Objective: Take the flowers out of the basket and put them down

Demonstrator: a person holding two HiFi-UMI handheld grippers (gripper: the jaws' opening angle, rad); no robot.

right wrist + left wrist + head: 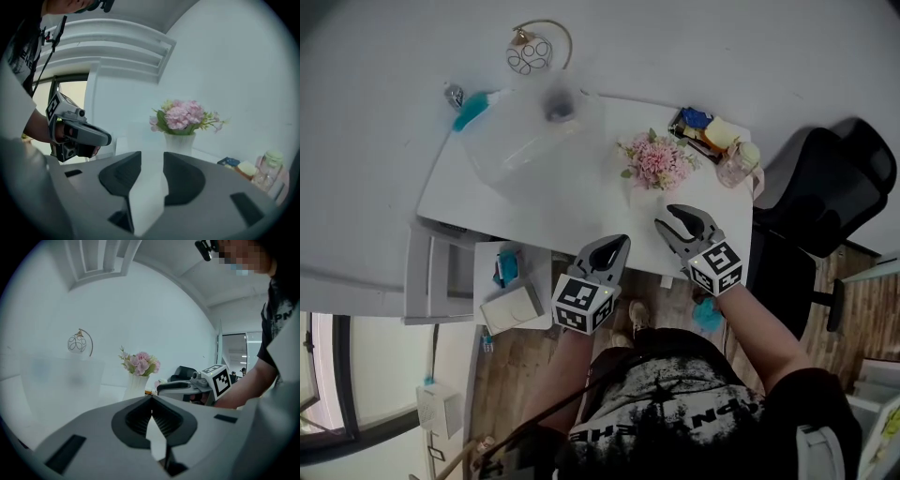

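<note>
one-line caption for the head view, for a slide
Poised at the white table's near edge, the left tool shut and the right tool open, both empty, facing the pink flowers

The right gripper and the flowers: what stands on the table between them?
Nothing stands there. Only bare white table lies between the right gripper and the flowers. The head view shows this stretch, and the right gripper view agrees.

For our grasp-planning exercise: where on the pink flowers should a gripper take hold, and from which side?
Probably the stems just under the blooms of the flowers, above the rim of the white basket, coming level from the near edge of the table. They stand upright, so they lift straight up; the blooms are soft and wide.
</note>
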